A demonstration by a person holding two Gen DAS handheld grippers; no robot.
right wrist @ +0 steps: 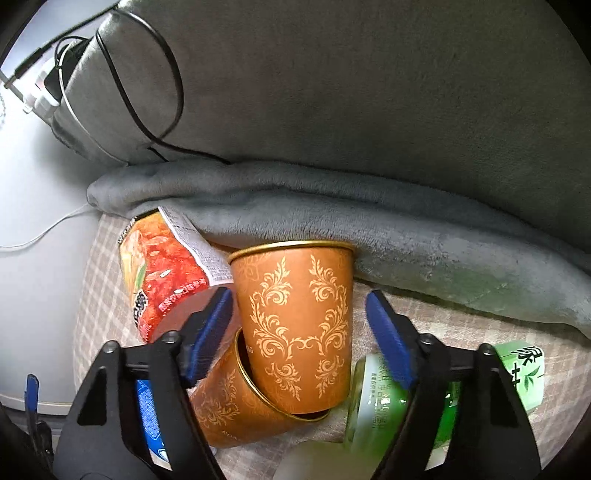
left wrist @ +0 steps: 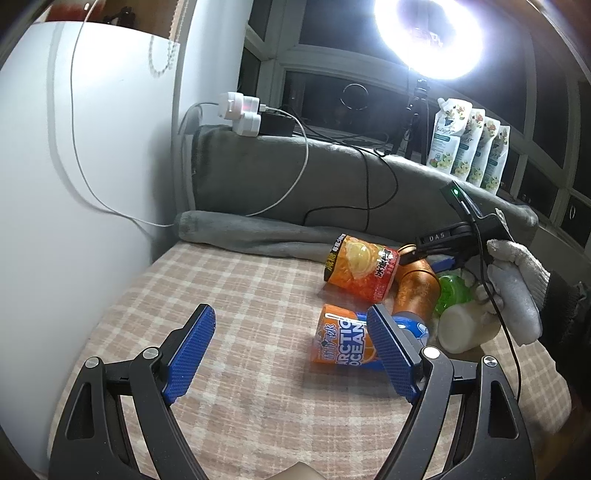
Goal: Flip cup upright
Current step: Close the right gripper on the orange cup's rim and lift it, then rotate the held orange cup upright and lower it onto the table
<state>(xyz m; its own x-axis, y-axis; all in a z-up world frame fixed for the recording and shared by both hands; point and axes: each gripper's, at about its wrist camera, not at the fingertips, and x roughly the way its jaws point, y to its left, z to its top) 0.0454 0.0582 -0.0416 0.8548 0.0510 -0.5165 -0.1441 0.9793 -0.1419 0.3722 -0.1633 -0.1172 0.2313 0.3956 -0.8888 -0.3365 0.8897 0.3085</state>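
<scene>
A brown cup with gold scrollwork (right wrist: 295, 325) stands between the open fingers of my right gripper (right wrist: 299, 306), its bottom set in the mouth of a second brown cup (right wrist: 229, 413) lying on its side. The fingers stand apart from the cup's walls. In the left wrist view the brown cups (left wrist: 415, 291) sit under the right gripper (left wrist: 413, 254), held by a gloved hand (left wrist: 513, 288). My left gripper (left wrist: 291, 328) is open and empty above the checked cloth (left wrist: 221, 295). An orange Arctic Ocean cup (left wrist: 343, 339) lies on its side by its right finger.
A red-orange cup (left wrist: 360, 267) lies on its side, also in the right wrist view (right wrist: 162, 273). A green cup (right wrist: 373, 398) and a white cup (left wrist: 461, 328) lie nearby. A grey blanket (right wrist: 332, 221) rolls along the back. Cables, chargers (left wrist: 240, 110), pouches (left wrist: 469, 144), ring light (left wrist: 428, 33) behind.
</scene>
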